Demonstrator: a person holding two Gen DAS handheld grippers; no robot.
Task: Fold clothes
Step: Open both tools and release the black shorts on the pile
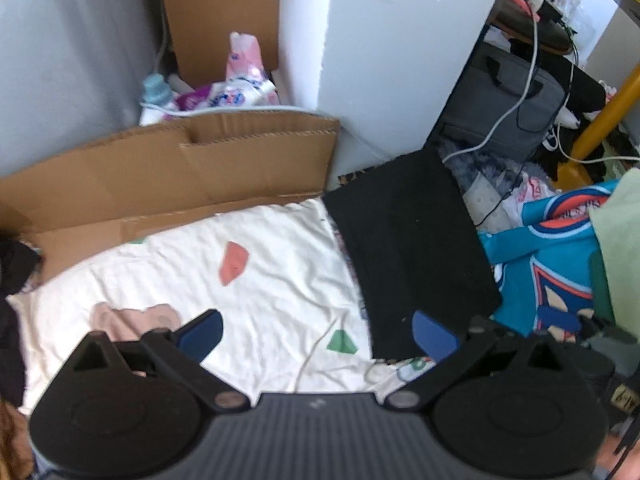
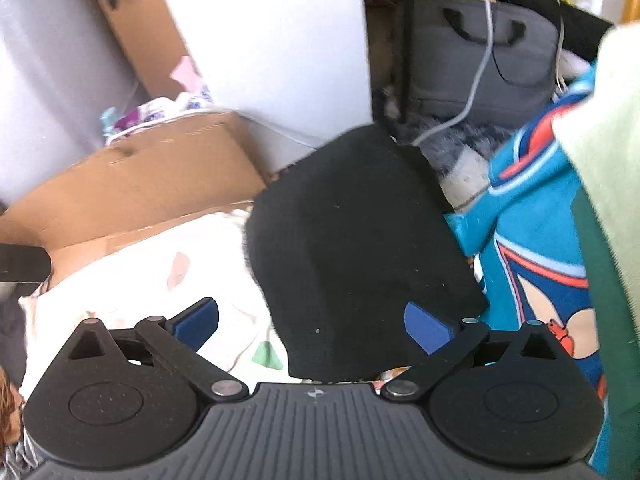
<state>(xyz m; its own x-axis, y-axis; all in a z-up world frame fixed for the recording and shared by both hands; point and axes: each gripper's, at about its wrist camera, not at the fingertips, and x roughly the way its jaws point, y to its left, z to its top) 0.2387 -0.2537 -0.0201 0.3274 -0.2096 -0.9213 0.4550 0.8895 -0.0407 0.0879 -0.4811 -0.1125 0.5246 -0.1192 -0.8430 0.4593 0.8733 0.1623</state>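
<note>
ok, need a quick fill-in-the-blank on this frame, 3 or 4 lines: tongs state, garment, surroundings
1. Both the left tongs and the right tongs are ____ and hold nothing.
2. The folded garment lying on the patterned white sheet is ____ in colour.
3. Behind the sheet, against the wall, lies a flattened piece of ____.
4. The laptop bag in the background is ____ in colour.

Missing words: open; black; cardboard; grey

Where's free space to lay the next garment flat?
Best patch: the white patterned sheet, between the flattened cardboard behind and the folded black garment on its right. Right of that it is crowded: blue printed fabric, cables and a grey bag. Dark clothes crowd the left edge.
</note>
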